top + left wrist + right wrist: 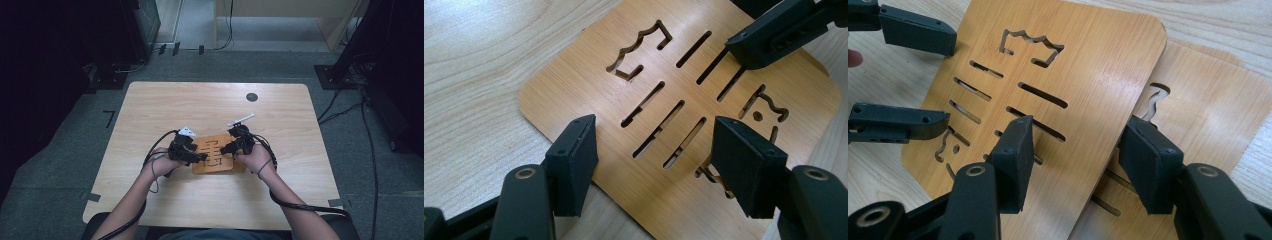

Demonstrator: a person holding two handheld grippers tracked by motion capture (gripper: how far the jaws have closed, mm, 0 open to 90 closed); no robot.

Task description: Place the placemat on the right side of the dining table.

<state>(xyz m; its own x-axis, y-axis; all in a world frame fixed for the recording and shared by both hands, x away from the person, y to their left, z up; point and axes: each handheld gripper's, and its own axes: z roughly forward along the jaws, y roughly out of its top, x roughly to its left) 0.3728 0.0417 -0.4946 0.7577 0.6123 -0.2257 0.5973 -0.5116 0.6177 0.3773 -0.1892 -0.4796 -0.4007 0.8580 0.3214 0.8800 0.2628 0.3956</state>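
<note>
Bamboo board (1088,65), slotted and with a crown-shaped cutout, lies tilted over a second board (1218,115) at the near centre of the wooden surface (165,102). Left gripper (654,150) sits at the top board's left edge, jaws apart on either side of that edge, pads not pressing. Right gripper (1075,160) straddles the top board's right edge, jaws partly open; whether its pads touch cannot be told. Round black mark (252,97) lies far right on the surface.
</note>
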